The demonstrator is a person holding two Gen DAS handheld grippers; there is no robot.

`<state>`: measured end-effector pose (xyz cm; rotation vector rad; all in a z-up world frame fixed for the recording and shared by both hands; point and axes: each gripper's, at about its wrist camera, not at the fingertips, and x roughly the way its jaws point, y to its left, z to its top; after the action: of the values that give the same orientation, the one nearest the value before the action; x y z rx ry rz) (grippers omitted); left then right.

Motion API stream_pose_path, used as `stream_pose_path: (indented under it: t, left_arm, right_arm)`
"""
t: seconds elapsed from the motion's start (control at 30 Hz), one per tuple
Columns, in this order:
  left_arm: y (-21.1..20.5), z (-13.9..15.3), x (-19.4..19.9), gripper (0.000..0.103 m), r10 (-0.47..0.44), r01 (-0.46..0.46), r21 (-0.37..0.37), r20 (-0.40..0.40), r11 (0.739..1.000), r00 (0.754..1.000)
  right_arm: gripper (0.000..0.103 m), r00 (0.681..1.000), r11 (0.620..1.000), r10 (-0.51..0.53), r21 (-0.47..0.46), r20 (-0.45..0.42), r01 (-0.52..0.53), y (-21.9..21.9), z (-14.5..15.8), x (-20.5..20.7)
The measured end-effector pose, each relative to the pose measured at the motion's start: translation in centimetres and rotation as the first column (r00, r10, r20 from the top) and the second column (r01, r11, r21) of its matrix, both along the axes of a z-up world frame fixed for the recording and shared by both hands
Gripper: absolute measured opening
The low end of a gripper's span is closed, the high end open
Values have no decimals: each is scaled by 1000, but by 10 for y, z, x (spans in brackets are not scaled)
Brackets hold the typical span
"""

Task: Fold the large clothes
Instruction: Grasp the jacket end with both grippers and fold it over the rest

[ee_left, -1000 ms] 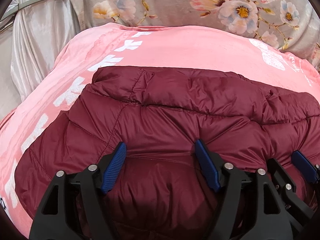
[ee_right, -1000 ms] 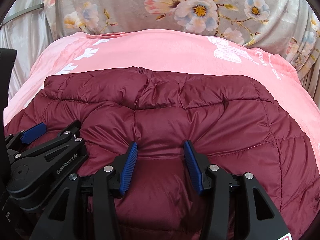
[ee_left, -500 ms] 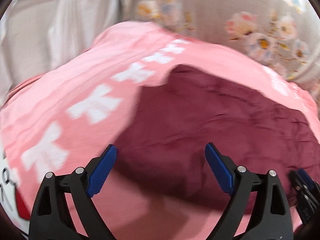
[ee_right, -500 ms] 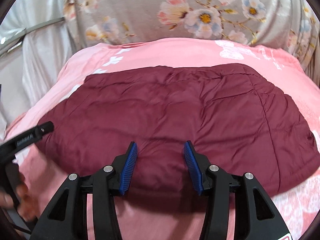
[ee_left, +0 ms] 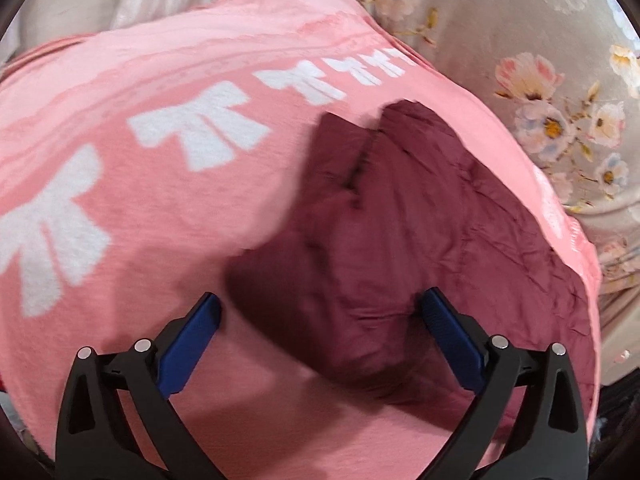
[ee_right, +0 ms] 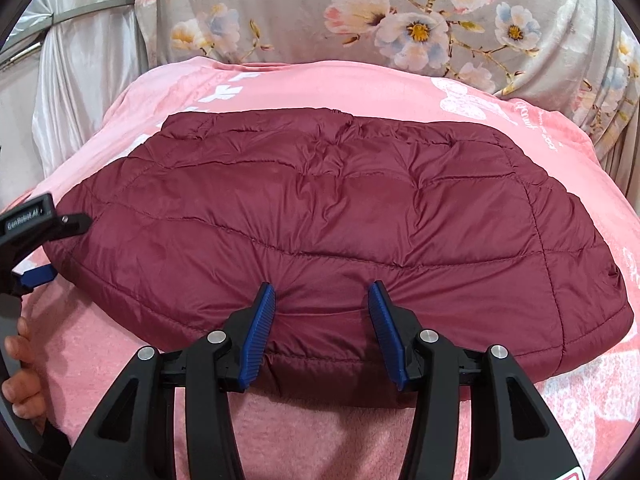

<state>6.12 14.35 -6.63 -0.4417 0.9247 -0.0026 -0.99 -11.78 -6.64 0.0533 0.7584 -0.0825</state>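
Observation:
A maroon quilted puffer jacket (ee_right: 320, 208) lies folded flat on a pink blanket (ee_right: 280, 420). My right gripper (ee_right: 322, 320) is shut on the jacket's near edge, and the fabric puckers between its blue pads. My left gripper (ee_left: 320, 320) hovers at the jacket's left end (ee_left: 400, 240); its jaws are opening wide. The jacket's corner shows between its fingers, but the pads do not press on it. In the right wrist view the left gripper (ee_right: 56, 248) sits at the far left beside the jacket, held by a person's hand (ee_right: 20, 360).
The pink blanket (ee_left: 120, 220) carries white bow prints (ee_left: 200, 132). Grey floral fabric (ee_right: 400, 20) rises behind it. A silvery curtain (ee_right: 80, 72) and a metal bar (ee_right: 92, 8) stand at the back left. Bare blanket lies in front of and left of the jacket.
My left gripper let go of the jacket, opened wide, rolled and swung to its left end. The right gripper drew back with its grip kept. The jacket now lies flatter.

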Motion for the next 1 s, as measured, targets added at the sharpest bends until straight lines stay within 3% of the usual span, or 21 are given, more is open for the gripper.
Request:
stream_pose_path:
  t: [0.07, 0.13, 0.2, 0.23, 0.27, 0.33, 0.4, 0.47, 0.6, 0.77, 0.9, 1.0]
  left_arm:
    - [-10, 0, 5, 93, -61, 61, -32, -5, 998, 998]
    - [-17, 3, 6, 64, -96, 96, -52, -10, 994, 995]
    - [-20, 9, 3, 51, -109, 109, -64, -2, 992, 994]
    - [-21, 14, 0, 41, -113, 114, -53, 15, 992, 993]
    - [-22, 19, -1, 36, -120, 121, -47, 26, 992, 992]
    - [-22, 31, -5, 28, -139, 142, -53, 54, 988, 989]
    - [-24, 47, -11, 25, -155, 161, -58, 90, 985, 984]
    - [-28, 61, -17, 23, -177, 184, -53, 127, 981, 976]
    - [-52, 104, -37, 19, -260, 270, -7, 244, 963, 934]
    - [-103, 138, -53, 18, -394, 392, 72, 321, 917, 861]
    - [-155, 156, -65, 18, -507, 491, 138, 342, 860, 791]
    - [-193, 160, -72, 18, -569, 541, 182, 335, 821, 751]
  right_arm:
    - [49, 1000, 1000, 0, 5, 5, 0, -1, 0, -1]
    - [48, 999, 999, -11, 42, 43, 9, -3, 4, -8]
    - [46, 996, 992, -21, 123, 91, 9, -8, 9, -19]
    - [42, 994, 987, -13, 161, 106, -4, -8, 9, -24]
    - [27, 995, 986, 3, 168, 96, -20, -5, 7, -26]
    - [12, 997, 990, 36, 132, 72, -45, 5, 2, -24]
    - [4, 997, 994, 47, 100, 57, -53, 11, -1, -22]
    - [3, 998, 994, 46, 97, 38, -50, 13, -5, -20]
    - [3, 999, 995, 43, 92, 19, -44, 13, -11, -17]
    - [3, 999, 986, 46, 157, 12, -48, 4, -14, -15]
    - [2, 998, 964, 17, 264, 56, -32, -25, -3, -36]
    - [2, 996, 974, -37, 225, 80, 18, -53, 9, -61]
